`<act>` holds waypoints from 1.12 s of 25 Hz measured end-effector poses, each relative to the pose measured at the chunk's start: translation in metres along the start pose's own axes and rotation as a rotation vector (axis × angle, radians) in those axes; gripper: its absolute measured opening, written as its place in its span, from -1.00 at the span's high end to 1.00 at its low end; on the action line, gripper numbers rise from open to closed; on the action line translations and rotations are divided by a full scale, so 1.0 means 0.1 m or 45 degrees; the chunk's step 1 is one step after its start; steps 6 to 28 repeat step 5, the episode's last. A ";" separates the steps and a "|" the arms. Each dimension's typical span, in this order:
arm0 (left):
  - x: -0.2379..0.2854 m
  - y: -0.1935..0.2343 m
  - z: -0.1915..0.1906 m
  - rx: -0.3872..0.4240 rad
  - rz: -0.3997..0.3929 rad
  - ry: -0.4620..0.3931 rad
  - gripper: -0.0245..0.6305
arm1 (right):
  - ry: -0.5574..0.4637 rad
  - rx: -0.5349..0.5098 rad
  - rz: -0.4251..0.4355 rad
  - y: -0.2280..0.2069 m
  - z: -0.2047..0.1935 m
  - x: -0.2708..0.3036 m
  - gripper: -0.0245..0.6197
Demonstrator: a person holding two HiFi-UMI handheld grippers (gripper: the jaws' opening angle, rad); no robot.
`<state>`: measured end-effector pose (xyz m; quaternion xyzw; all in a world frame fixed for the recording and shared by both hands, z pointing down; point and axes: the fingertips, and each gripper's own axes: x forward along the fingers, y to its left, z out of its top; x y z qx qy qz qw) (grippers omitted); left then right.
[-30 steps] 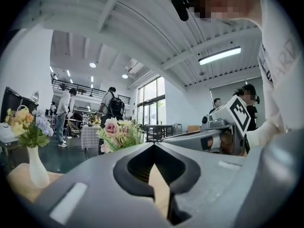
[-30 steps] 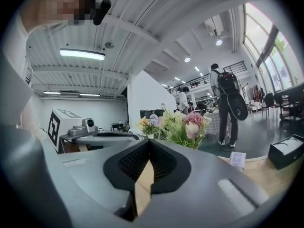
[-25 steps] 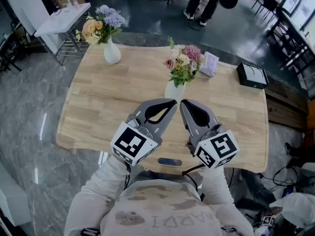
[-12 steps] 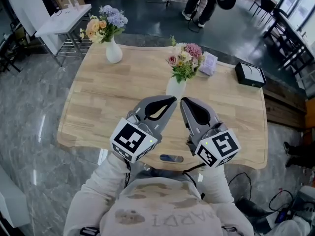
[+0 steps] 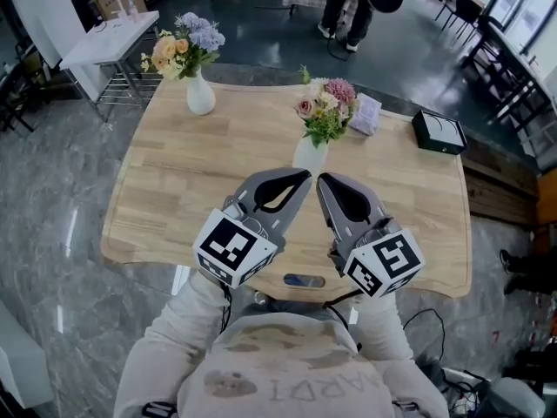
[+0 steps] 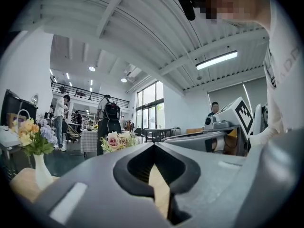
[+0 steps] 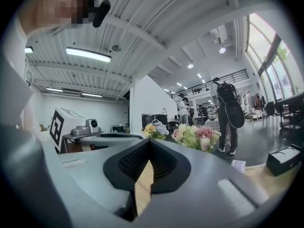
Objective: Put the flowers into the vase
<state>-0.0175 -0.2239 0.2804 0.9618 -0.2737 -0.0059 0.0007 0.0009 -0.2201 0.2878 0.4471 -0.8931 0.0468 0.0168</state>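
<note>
A white vase (image 5: 310, 158) with pink and cream flowers (image 5: 325, 110) stands mid-table, just beyond both grippers. A second white vase (image 5: 200, 98) with orange and lilac flowers (image 5: 184, 45) stands at the far left corner. My left gripper (image 5: 304, 179) and right gripper (image 5: 321, 182) hover side by side above the table's near half, tips almost touching, both shut and empty. The left gripper view shows its closed jaws (image 6: 153, 144) with the pink flowers (image 6: 114, 141) behind them. In the right gripper view the jaws (image 7: 149, 141) are closed below the same flowers (image 7: 197, 136).
A black box (image 5: 439, 132) lies at the far right of the wooden table (image 5: 183, 181), with a small pale packet (image 5: 366, 114) beside the middle flowers. A white side table (image 5: 109, 35) stands beyond the left corner. People (image 5: 348, 3) stand further back.
Both grippers keep the same shut pose. The head view has shifted slightly, so the table and vases sit a little differently in the frame.
</note>
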 end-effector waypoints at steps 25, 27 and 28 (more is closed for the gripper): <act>-0.03 0.00 0.00 -0.001 0.001 -0.002 0.92 | 0.004 -0.004 -0.003 0.04 -0.01 -0.02 0.85; -0.03 0.00 0.00 -0.001 0.001 -0.002 0.92 | 0.004 -0.004 -0.003 0.04 -0.01 -0.02 0.85; -0.03 0.00 0.00 -0.001 0.001 -0.002 0.92 | 0.004 -0.004 -0.003 0.04 -0.01 -0.02 0.85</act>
